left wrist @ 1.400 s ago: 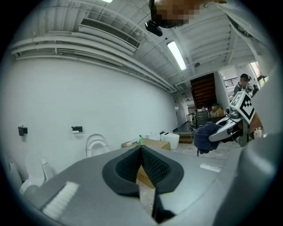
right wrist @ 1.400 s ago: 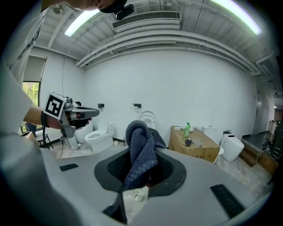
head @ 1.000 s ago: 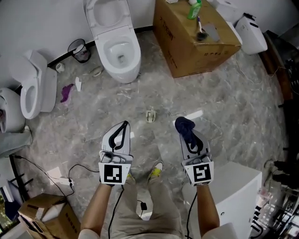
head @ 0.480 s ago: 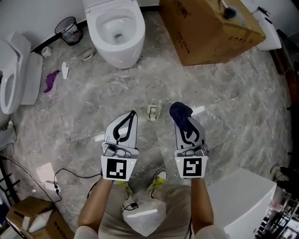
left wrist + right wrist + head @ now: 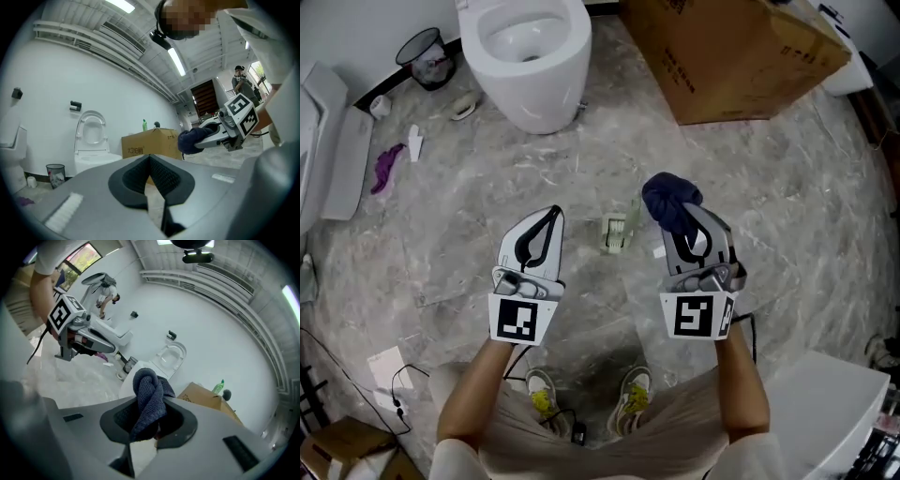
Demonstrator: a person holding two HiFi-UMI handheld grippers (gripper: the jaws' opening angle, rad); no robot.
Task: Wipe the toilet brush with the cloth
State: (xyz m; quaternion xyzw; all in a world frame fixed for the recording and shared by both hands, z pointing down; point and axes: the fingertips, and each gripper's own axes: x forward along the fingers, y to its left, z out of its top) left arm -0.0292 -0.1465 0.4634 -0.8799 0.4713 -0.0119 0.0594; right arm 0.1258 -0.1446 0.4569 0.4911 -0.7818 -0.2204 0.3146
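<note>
Right claw [image 5: 692, 217]: clamped on the dark blue cloth [image 5: 668, 197]. Left claw [image 5: 546, 217]: jaws together, nothing held. Toilet brush [image 5: 227, 393]: on the cardboard box [image 5: 201, 398], well apart from both claws, so wiping is judged not yet begun.

White toilet [image 5: 525, 66] at top, bin [image 5: 425, 58] to its left, cardboard box [image 5: 741, 56] to its right. Purple scrap [image 5: 386, 167], small pale object [image 5: 616, 234] on grey marble floor [image 5: 825, 216].
</note>
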